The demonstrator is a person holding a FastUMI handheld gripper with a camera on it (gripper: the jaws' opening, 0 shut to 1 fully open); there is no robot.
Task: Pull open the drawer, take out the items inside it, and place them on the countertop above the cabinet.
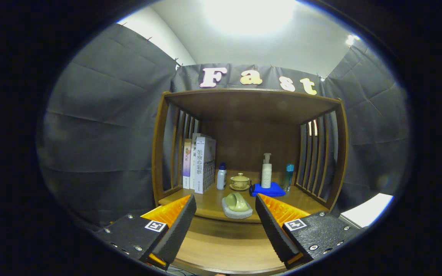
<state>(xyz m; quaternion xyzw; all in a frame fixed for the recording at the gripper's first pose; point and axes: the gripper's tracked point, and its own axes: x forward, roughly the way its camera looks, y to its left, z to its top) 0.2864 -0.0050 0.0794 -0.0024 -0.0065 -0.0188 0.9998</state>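
Your fingers [225,220] stood wide apart, holding nothing, with the green cup [237,202] on its grey coaster [237,213] just ahead between them on the counter [209,203]. Beyond stood books [200,164], a lidded teacup [239,181], and a pump bottle [266,171] (on a blue cloth [268,190]).

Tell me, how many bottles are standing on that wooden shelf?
3. A small white bottle with a blue cap stands beside the books, a white pump bottle on the blue cloth, and a teal bottle right of it. All lie beyond the open fingers.
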